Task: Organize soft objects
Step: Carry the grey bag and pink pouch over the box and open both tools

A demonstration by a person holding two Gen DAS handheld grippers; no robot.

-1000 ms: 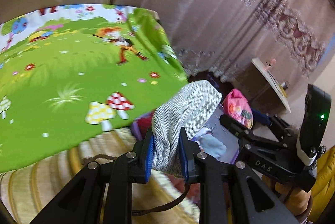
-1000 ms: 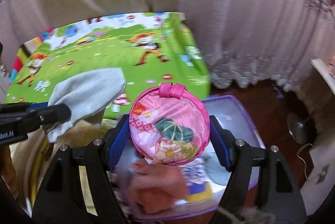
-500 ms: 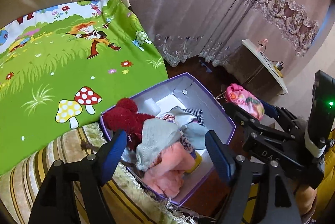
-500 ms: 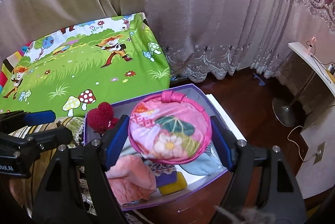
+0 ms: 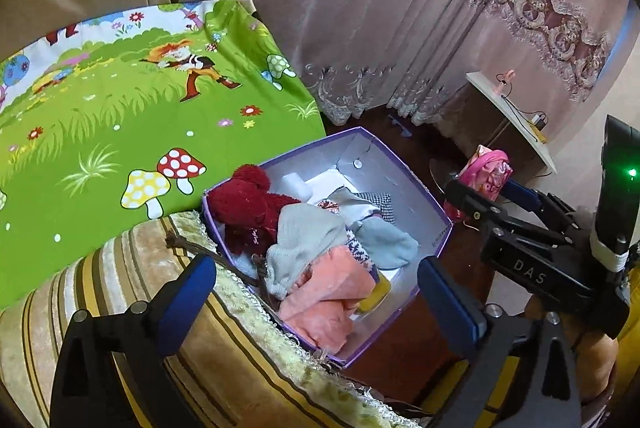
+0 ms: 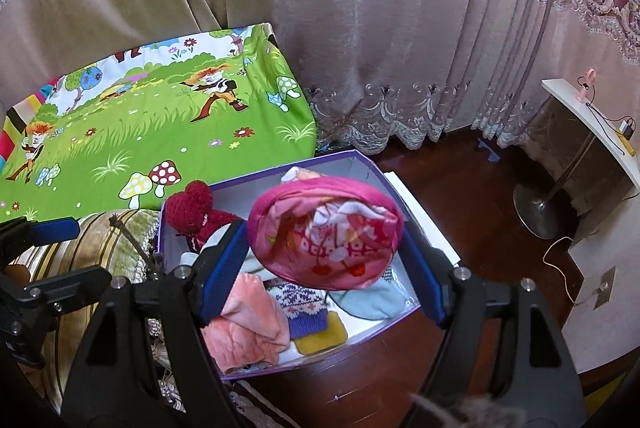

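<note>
The left gripper (image 5: 316,304) is opening wide with nothing in it. The right gripper (image 6: 320,260) squeezes a pink pouch (image 6: 326,232) over the purple box (image 6: 360,158). A green picture sheet (image 6: 120,140) lies to the far left, by brown curtains (image 6: 360,8).

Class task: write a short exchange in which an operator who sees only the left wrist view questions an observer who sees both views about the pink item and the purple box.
Operator: I see the pink thing only edge-on. Where does it hang?
Observer: The round pink printed fabric pouch, clamped in the right gripper, hangs over the purple cardboard box.
Operator: Anything past the box's right-hand wall?
Observer: A flat white panel lies on the floor beside it.
</note>
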